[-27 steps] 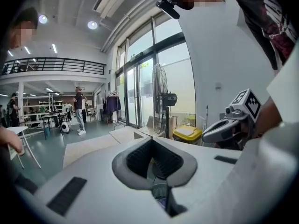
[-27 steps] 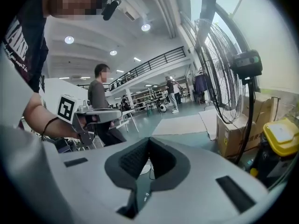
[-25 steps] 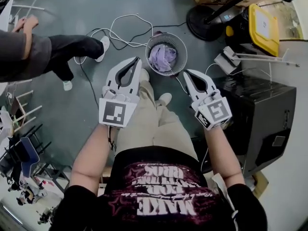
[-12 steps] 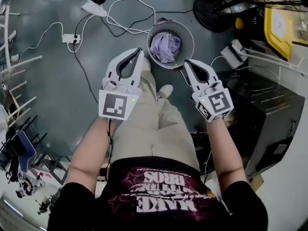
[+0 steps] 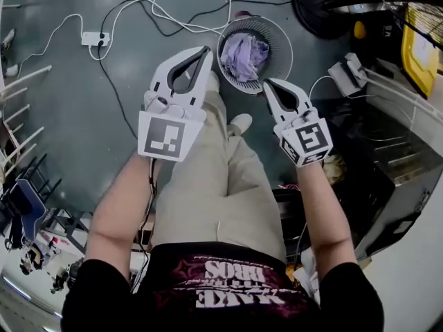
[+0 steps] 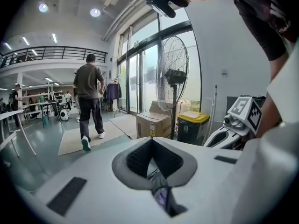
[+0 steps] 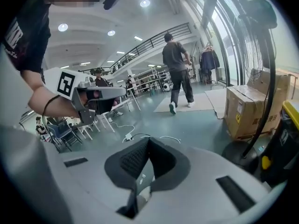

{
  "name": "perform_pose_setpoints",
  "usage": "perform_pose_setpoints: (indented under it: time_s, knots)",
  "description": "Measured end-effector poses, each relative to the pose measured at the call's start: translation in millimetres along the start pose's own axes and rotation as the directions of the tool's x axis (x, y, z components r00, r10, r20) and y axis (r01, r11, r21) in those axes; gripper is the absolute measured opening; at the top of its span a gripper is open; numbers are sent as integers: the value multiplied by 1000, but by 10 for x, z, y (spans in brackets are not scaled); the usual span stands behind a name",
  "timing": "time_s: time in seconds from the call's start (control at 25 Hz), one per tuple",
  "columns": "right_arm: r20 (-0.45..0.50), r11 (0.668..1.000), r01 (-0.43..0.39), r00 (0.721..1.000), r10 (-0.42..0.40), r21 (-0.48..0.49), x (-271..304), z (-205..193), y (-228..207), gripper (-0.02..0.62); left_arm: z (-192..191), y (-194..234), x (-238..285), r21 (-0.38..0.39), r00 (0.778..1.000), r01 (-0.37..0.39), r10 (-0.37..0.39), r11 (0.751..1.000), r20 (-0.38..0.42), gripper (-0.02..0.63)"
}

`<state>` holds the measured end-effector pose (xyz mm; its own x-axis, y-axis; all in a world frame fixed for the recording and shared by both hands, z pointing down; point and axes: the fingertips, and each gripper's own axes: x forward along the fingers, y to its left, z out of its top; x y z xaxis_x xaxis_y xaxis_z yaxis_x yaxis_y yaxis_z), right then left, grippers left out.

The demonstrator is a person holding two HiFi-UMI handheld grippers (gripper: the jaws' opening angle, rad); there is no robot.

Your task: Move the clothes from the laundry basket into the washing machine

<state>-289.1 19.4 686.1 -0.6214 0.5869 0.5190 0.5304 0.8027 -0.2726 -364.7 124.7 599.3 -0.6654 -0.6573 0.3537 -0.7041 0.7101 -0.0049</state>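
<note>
- left gripper (image 5: 205, 51): tongs pressed together, nothing between them. Held out in front of the body with the tips angled down at the basket's left rim. Reads as the approach for a pick.
- right gripper (image 5: 269, 84): tongs together too, empty. Tips sit just beside the basket's lower right rim, apart from it. The pair brackets the basket, so either one could go in.
- Both need to open before they can take any cloth.
- laundry basket (image 5: 279, 28): round and slatted, upright on the floor just past the person's shoe (image 5: 240, 123), mouth facing up. Top-down access is clear.
- clothes (image 5: 246, 52): lilac fabric, crumpled in a heap inside the basket, below the rim. No clear long axis and it points nowhere in particular. Slightly stretched across the basket at most.
- dark appliance (image 5: 377, 154): to the right, beside the right arm. Probably the washing machine. Can't see its opening from here.
- cables (image 5: 173, 19): loop on the floor beyond the basket, clear of it.
</note>
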Motion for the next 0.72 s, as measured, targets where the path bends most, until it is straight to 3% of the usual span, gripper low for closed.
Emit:
perform_pose_setpoints:
  time_s: [0.4, 0.72]
  knots:
    - [-112, 999, 27, 993, -24, 24, 842, -641, -295, 3, -863, 307, 132, -46, 994, 11, -16, 999, -105, -2]
    - [-198, 996, 68, 979, -55, 59, 1355, -1186, -530, 3, -1213, 501, 495, -54, 991, 35, -41, 998, -127, -2]
